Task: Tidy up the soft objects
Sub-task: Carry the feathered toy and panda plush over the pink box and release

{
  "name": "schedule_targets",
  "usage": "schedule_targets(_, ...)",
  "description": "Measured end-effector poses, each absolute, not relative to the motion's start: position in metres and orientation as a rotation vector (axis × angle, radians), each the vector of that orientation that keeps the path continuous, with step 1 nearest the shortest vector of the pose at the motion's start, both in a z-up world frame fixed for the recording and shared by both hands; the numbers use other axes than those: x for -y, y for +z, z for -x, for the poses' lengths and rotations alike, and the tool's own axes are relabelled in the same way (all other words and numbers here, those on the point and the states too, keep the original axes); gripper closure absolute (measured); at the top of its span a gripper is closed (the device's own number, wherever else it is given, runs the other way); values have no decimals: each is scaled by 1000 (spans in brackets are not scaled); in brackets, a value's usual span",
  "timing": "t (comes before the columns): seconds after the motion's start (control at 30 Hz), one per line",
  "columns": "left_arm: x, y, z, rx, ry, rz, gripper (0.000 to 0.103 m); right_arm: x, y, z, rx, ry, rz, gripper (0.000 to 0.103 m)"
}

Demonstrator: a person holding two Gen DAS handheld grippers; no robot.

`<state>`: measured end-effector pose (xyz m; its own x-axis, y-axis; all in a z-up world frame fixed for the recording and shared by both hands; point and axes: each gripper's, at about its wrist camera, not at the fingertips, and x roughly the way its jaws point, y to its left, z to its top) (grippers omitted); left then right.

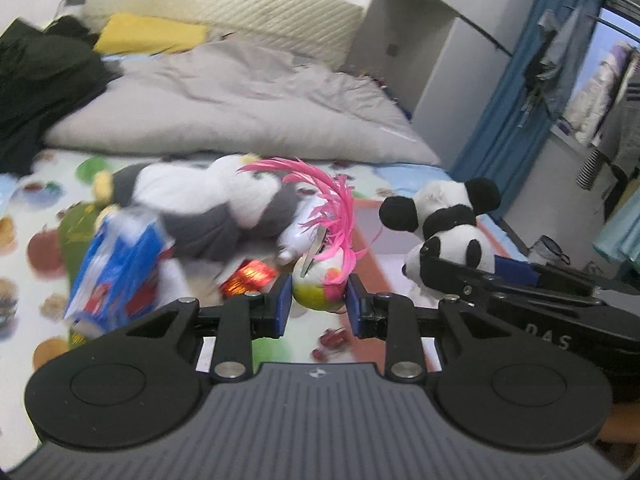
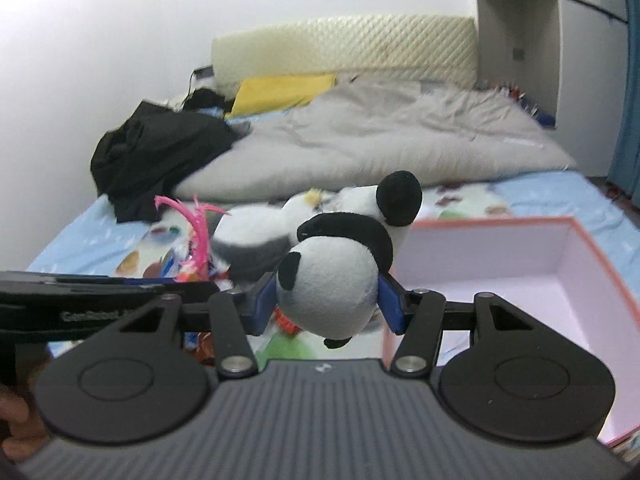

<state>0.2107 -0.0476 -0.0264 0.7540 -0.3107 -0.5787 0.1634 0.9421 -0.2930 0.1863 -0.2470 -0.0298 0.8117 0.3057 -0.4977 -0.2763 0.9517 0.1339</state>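
Both hand-held grippers loaded — soft toys lifted over the bed, pink-walled open box waiting at the right edge.

Right hand-held gripper is clamped on the head of a black-and-white plush panda, held just beside the salmon-rimmed cardboard box — presumably to drop it in. Left hand-held gripper pinches a small white-yellow-pink ball toy with pink feathers, raised above the fruit-print bed sheet; a grey-and-white plush penguin lies mid-bed. Legible writing: "DAS" on one tool body; other lettering too blurred.
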Motion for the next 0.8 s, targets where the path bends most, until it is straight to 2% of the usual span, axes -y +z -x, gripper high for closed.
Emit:
schedule_targets(0.2, 89, -7, -229, -648, -335, 182, 69, 286, -15, -189, -513, 219, -60, 46)
schedule_targets(0.43, 158, -5, -252, -675, -435, 110, 69, 337, -25, -203, -566, 104, -90, 46)
schedule_targets(0.8, 226, -71, -288, -840, -492, 71, 69, 396, -96, -223, -736, 41, -184, 44)
